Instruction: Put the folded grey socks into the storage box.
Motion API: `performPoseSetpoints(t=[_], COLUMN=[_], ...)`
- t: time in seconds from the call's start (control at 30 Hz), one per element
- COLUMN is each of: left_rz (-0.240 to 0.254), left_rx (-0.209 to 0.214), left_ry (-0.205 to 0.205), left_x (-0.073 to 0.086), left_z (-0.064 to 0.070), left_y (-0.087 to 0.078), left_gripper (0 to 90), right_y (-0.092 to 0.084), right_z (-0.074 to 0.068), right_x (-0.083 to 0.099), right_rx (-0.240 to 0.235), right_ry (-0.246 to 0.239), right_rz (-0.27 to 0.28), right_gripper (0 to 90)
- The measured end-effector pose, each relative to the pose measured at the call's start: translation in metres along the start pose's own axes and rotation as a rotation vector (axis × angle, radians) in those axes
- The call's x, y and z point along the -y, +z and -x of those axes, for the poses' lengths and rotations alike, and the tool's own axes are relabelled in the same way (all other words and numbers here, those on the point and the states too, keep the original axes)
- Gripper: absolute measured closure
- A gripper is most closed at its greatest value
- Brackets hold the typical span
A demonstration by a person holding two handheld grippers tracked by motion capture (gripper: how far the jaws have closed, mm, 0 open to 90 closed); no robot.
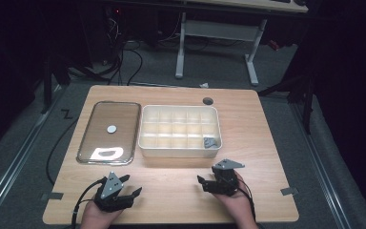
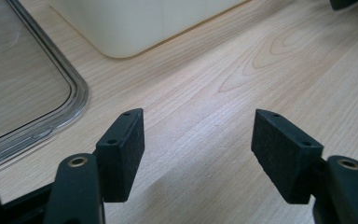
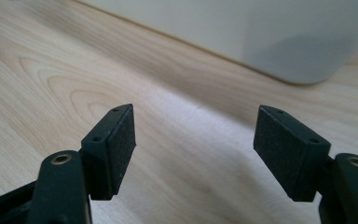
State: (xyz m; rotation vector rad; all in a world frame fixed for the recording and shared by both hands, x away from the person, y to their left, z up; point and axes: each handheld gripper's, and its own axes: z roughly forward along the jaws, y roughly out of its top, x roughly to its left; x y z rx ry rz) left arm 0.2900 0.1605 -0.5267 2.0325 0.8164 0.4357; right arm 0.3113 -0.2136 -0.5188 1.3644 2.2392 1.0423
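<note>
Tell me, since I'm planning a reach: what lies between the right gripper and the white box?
Just bare table; the high view shows nothing between the right gripper and the white box.

Pale grained wood table point(image 1: 262, 143), glossy clear plastic lid point(image 1: 109, 131) (reflective), matt white compartment box point(image 1: 178, 151)

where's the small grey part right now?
High view: grey part sits in the near-right corner compartment of the white divided box, just ahead of the right claw.
</note>
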Motion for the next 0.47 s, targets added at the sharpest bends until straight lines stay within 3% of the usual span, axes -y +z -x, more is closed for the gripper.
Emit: performPoseSetpoints(t=[0.03,0.1,0.13,0.17,0.2,0.23,0.47], left_rz=[0.0,-0.004,-0.004,-0.003,-0.006,-0.009,-0.009], left_rx=[0.0,0.001,0.005,0.005,0.006,0.005,0.004], left_ry=[0.002,0.006,0.006,0.008,0.014,0.018,0.018], left_x=[0.0,0.0,0.0,0.0,0.0,0.0,0.0], left_z=[0.001,0.002,0.002,0.003,0.004,0.005,0.005], left_y=[0.0,0.001,0.001,0.001,0.001,0.001,0.001], left_gripper=[35.2,35.2,35.2,35.2,35.2,35.1,34.8], right_y=[0.0,-0.003,-0.005,-0.007,-0.008,-0.01,-0.005], right_z=[0.0,-0.008,-0.012,-0.016,-0.019,-0.018,-0.015], right_x=[0.0,0.014,0.017,0.018,0.018,0.021,0.023], right_rx=[0.0,-0.002,-0.018,-0.035,-0.006,0.008,0.002], right_ry=[0.0,0.026,0.031,-0.014,-0.046,-0.013,-0.002], right_rz=[0.0,0.053,0.045,0.028,0.019,0.031,0.022], right_gripper=[28.2,30.3,28.5,25.2,26.2,28.5,28.7])
